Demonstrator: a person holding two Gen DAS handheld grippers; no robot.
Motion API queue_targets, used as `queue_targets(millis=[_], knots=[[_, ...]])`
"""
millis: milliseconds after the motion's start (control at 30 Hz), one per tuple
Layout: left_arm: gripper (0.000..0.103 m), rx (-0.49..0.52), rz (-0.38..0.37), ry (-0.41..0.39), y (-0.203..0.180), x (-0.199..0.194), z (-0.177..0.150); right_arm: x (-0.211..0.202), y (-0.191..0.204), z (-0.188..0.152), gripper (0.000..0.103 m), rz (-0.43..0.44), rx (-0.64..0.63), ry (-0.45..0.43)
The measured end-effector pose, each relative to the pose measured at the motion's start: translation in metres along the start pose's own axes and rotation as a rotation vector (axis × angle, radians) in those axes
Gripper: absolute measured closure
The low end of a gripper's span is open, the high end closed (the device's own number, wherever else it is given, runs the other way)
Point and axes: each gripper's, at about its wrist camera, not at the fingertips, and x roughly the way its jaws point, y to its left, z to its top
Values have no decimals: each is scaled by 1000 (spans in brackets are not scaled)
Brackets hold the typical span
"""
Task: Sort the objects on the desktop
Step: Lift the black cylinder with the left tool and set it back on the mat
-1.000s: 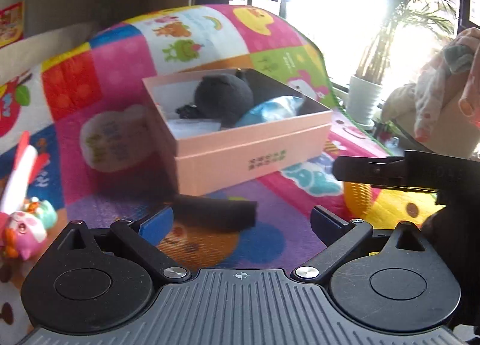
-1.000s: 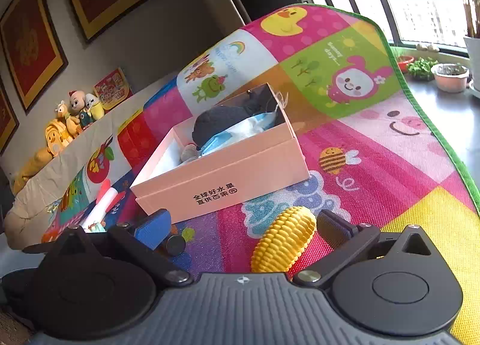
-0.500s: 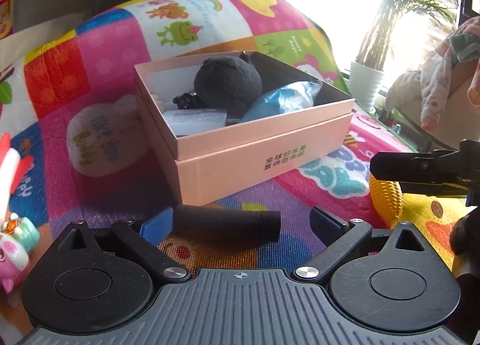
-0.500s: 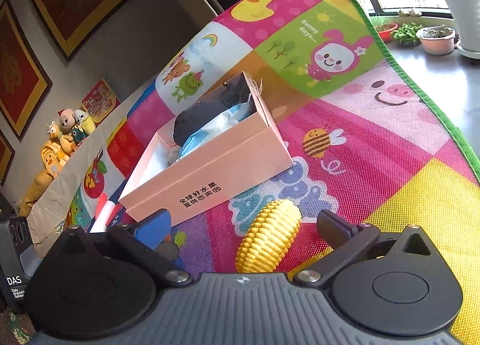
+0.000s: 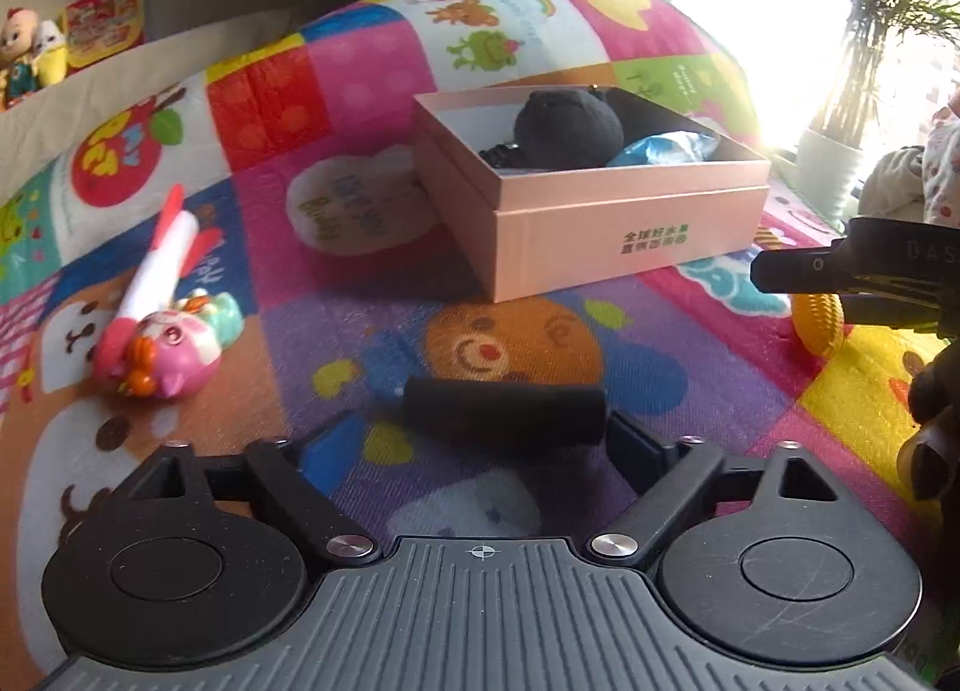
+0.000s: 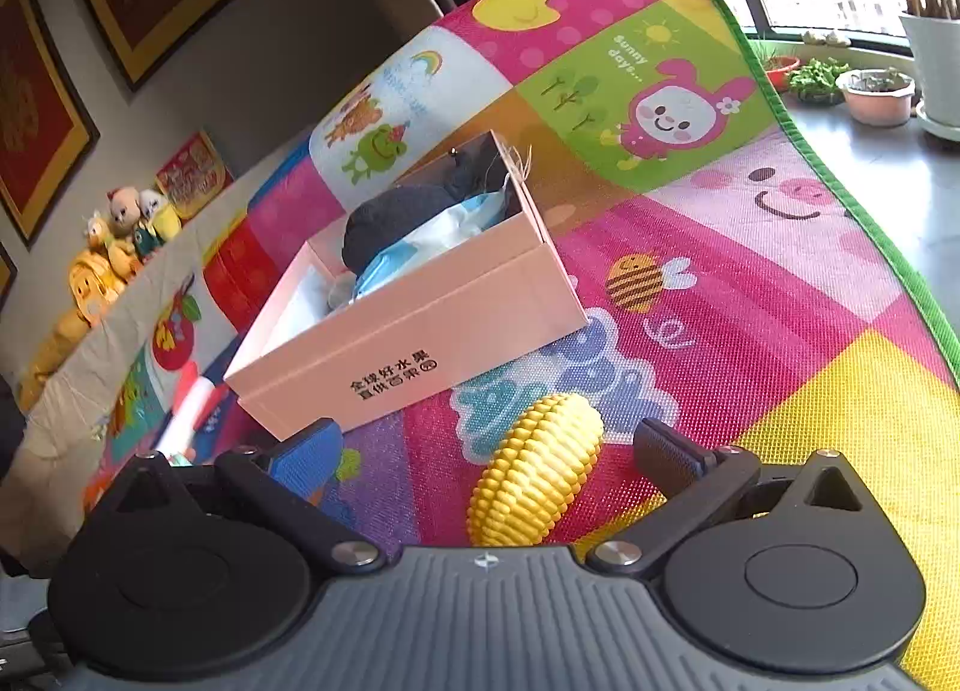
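A pink open box [image 5: 624, 235] [image 6: 414, 331] stands on the colourful play mat and holds a black plush and a blue packet. A black cylinder [image 5: 504, 409] lies on the mat between the open jaws of my left gripper [image 5: 480, 445], nearer the right finger. A yellow toy corn cob [image 6: 534, 475] [image 5: 819, 322] lies between the open jaws of my right gripper [image 6: 486, 451]. The right gripper also shows at the right edge of the left wrist view [image 5: 852, 271].
A pink pig toy [image 5: 168, 349] and a white-and-red pen [image 5: 159, 265] lie on the mat to the left. Plush toys [image 6: 114, 247] sit along the back ledge. Potted plants [image 6: 876, 90] stand on the window sill at right.
The left gripper has pulled back and turned left, so the box looks farther and the pig toy has come into view. The right gripper has closed in on the corn.
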Motion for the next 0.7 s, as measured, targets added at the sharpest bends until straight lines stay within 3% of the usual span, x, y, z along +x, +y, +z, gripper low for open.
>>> queue_targets(millis=[200, 267, 333, 533, 600, 700], knots=[[0, -76, -60, 14, 15, 3, -3, 14, 30, -4, 0, -136, -191, 73], [0, -52, -39, 20, 10, 3, -4, 17, 34, -1, 0, -139, -267, 127], [0, -26, -8, 29, 4, 4, -5, 14, 36, 7, 0, -78, -331, 209], [0, -29, -15, 43, 7, 4, -6, -27, 29, 15, 0, -72, -351, 91], [0, -11, -14, 52, 5, 4, -5, -28, 23, 10, 1, -59, -336, 93], [0, -13, -18, 49, 5, 4, -5, -23, 27, 5, 16, -76, -391, 123]])
